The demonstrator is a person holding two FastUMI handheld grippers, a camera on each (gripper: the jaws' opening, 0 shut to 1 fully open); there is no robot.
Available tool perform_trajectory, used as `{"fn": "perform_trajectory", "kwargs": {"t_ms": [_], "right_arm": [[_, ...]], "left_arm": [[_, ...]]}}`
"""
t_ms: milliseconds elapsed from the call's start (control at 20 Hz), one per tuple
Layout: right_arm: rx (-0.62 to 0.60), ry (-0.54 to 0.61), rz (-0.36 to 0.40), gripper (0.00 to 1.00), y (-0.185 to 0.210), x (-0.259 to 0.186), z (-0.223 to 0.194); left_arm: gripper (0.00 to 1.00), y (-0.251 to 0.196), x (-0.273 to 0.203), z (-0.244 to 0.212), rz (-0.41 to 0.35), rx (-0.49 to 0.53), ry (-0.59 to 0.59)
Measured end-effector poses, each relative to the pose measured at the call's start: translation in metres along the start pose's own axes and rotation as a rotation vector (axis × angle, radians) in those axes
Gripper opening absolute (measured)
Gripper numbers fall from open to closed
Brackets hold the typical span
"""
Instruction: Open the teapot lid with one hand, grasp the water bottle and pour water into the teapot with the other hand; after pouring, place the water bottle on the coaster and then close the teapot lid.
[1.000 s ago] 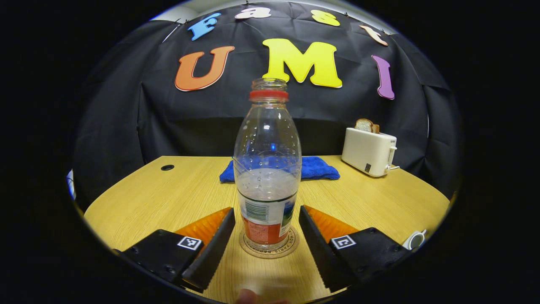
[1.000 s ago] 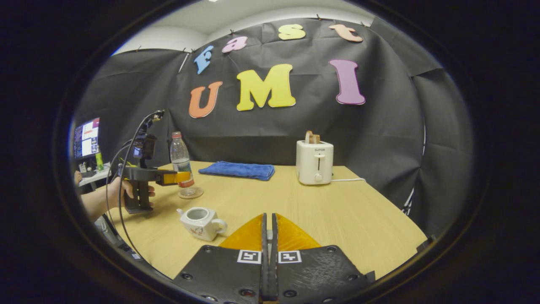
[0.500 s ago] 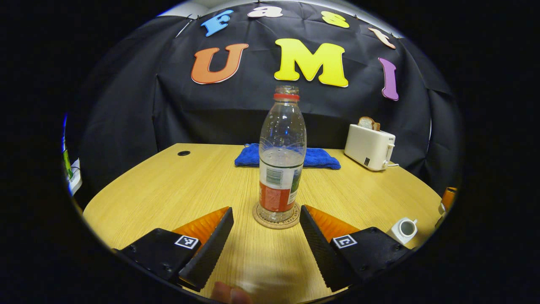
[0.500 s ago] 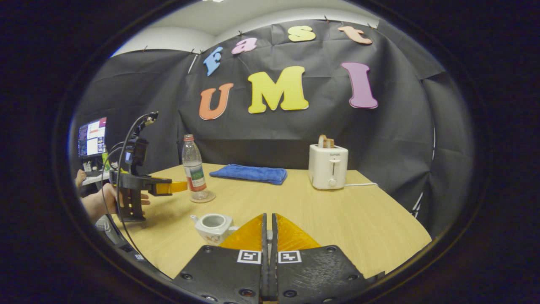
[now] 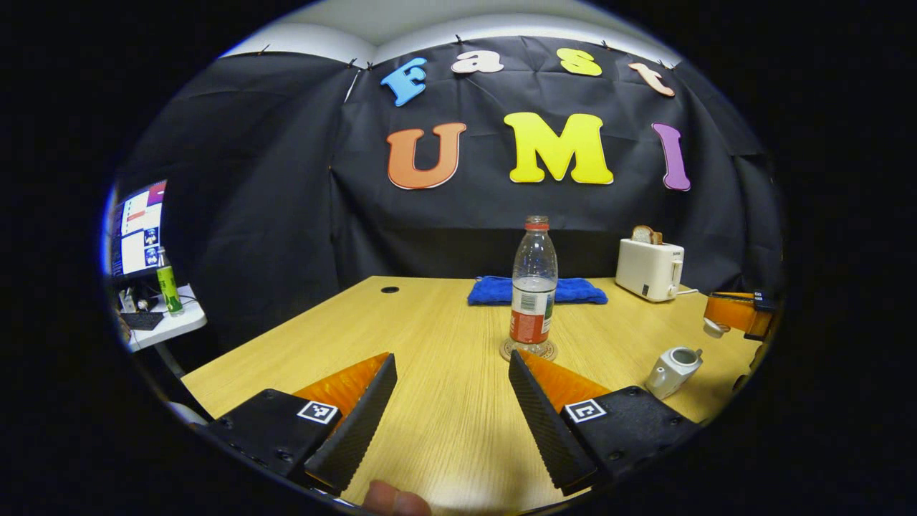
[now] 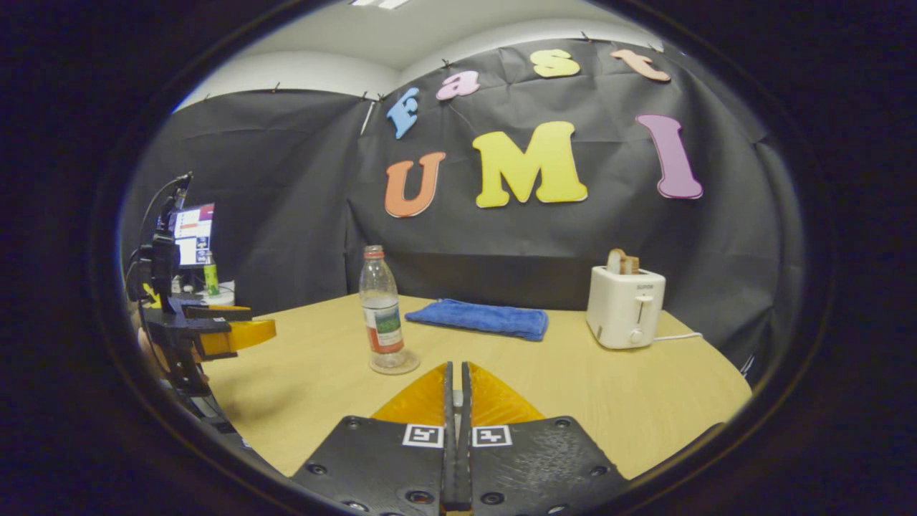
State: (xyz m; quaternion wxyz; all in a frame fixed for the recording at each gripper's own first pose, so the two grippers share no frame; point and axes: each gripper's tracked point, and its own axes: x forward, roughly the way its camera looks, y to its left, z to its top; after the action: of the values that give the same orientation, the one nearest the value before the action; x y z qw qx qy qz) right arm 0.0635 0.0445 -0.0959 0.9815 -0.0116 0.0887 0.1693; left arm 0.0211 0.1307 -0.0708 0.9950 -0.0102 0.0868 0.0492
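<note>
My left gripper (image 5: 451,401) has its fingers spread wide apart, and they hold nothing. It hangs over the near edge of the light wooden tabletop (image 5: 444,430).

In the left gripper view, the clear plastic water bottle with a red neck ring and a red label (image 5: 534,283) stands upright on the round coaster (image 5: 528,350). It has no cap on and is about half full of water. It sits past my left fingers, near the middle of the tabletop, and they do not touch it. The small white teapot (image 5: 672,370) sits near the right edge, with its top open. Just past it I see my right gripper (image 5: 731,312), and the little white lid (image 5: 713,327) is at its tip.

In the right gripper view, my right gripper (image 6: 457,401) has its fingers pressed close together. I cannot tell from there what is between them.

A folded blue cloth (image 5: 537,290) lies by the far edge, behind the bottle. A white toaster with bread in it (image 5: 649,266) stands near the far right corner.
</note>
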Motion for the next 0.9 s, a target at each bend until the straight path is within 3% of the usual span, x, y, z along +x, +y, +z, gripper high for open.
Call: {"fn": "perform_trajectory", "kwargs": {"t_ms": [250,900], "right_arm": [[-0.009,0.022,0.046,0.0,0.015,0.016,-0.019],[-0.006,0.039,0.04,0.0,0.012,0.023,-0.044]], "left_arm": [[0.99,0.001,-0.023,0.002,0.015,0.01,-0.029],[0.99,-0.017,-0.033,0.015,-0.001,0.039,-0.074]]}}
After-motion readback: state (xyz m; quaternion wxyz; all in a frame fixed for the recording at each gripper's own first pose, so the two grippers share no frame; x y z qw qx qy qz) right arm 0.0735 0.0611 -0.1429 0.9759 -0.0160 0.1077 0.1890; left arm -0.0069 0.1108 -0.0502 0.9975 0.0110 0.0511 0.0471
